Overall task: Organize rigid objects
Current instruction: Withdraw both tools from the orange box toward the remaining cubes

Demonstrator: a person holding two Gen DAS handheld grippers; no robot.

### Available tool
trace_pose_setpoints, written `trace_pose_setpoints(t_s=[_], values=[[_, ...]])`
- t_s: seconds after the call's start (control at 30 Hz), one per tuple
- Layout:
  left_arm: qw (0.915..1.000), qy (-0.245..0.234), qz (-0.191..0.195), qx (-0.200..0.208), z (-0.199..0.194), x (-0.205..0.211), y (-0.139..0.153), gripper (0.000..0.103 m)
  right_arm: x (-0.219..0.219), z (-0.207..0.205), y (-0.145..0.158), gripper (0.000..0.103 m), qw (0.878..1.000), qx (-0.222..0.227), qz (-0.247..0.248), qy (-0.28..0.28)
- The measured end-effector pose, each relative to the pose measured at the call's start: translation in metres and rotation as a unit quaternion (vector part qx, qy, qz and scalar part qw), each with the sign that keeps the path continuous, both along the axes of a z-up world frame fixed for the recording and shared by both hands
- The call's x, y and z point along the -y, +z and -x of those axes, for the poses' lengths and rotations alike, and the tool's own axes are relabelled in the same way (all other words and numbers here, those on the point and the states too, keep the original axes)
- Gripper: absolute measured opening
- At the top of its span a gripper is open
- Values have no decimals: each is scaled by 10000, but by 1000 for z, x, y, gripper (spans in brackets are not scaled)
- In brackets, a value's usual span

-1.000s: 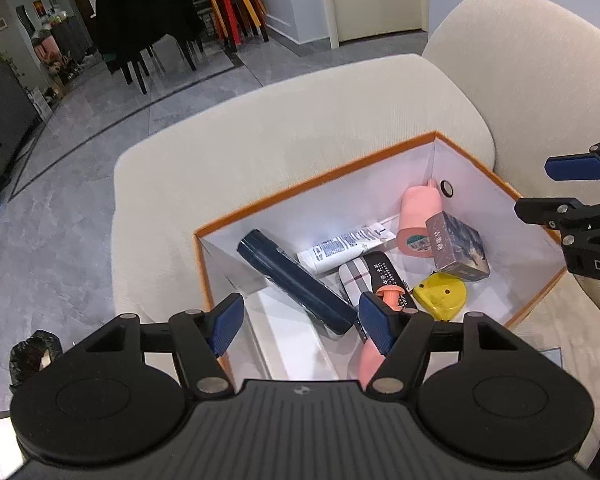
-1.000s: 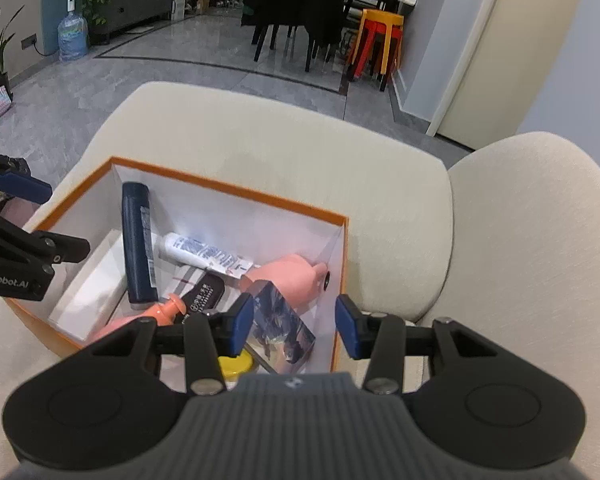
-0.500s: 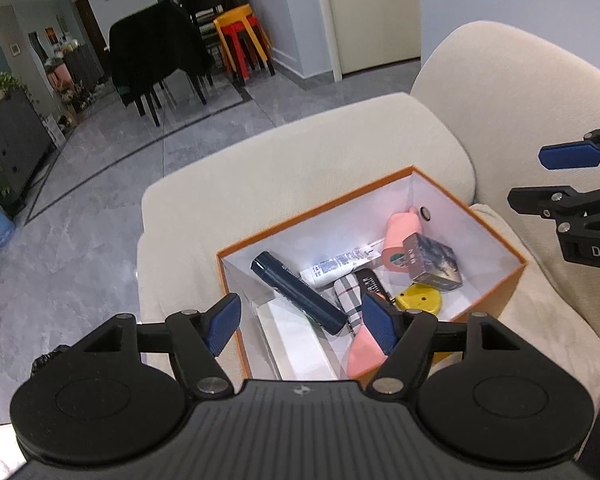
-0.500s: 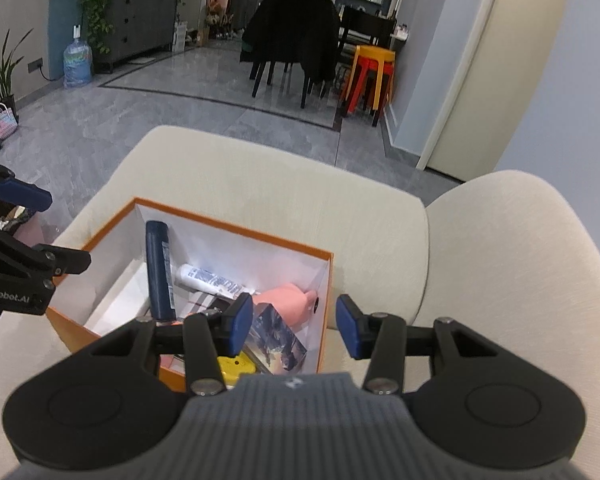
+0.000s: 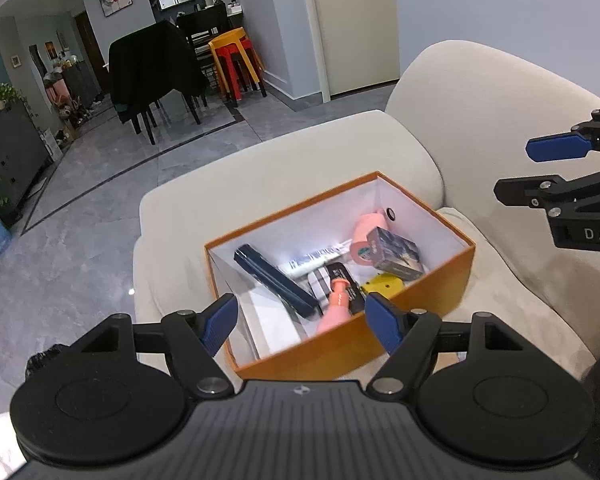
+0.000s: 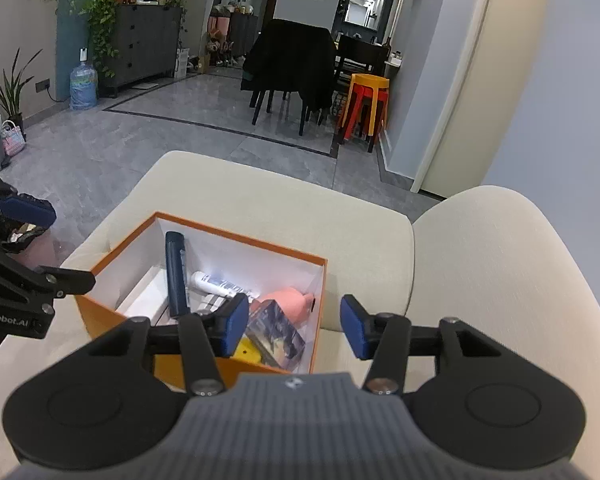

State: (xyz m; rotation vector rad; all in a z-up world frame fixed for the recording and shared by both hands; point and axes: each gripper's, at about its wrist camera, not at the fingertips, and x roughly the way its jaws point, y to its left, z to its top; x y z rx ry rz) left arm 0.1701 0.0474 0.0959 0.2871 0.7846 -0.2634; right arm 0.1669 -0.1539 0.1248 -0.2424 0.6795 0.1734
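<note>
Left wrist view looks down on an orange box [image 5: 380, 344] with white inner walls, sitting on the seat of a cream sofa [image 5: 300, 168] at the middle of the frame. Inside it, a dark blue tube [image 5: 276, 280] lies slanted at the 10 o'clock side, with a white tube [image 5: 312, 258] just beyond it toward 12 o'clock. A pink bottle [image 5: 370, 228] rests against the far wall near 1 o'clock, and a small dark printed carton [image 5: 396, 254] leans against it. A yellow item [image 5: 384, 283] lies below the carton, beside a black flat pack [image 5: 342, 276] and a coral-pink bottle [image 5: 334, 310] that points toward the near wall at 6 o'clock. The left gripper [image 5: 302, 322] hovers above the near edge of the box; its jaws have just been opening and stand spread apart with nothing gripped between them. The right gripper [image 6: 294, 330] is over the box's right near corner, likewise released, its jaws having just widened and clasping nothing; it also shows at 3 o'clock in the left view. Beyond the sofa, at 12 o'clock, a grey tiled floor [image 6: 148, 136] runs to a dark chair [image 6: 292, 64] and stacked orange and red stools [image 6: 366, 100]; a water jug [image 6: 83, 86] stands at 10 o'clock by a dark cabinet [image 6: 144, 40].
</note>
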Motion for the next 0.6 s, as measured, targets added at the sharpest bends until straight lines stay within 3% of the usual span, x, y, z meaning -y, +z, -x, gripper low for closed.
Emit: trace_pose_setpoints(t_s=[0.37, 0.6], values=[[9990, 18, 434, -134, 31, -2, -24, 86, 13, 32, -19, 52, 9999, -69, -75, -54], [9984, 25, 511, -259, 45, 1, -43, 86, 16, 43, -34, 53, 9998, -163, -98, -47]])
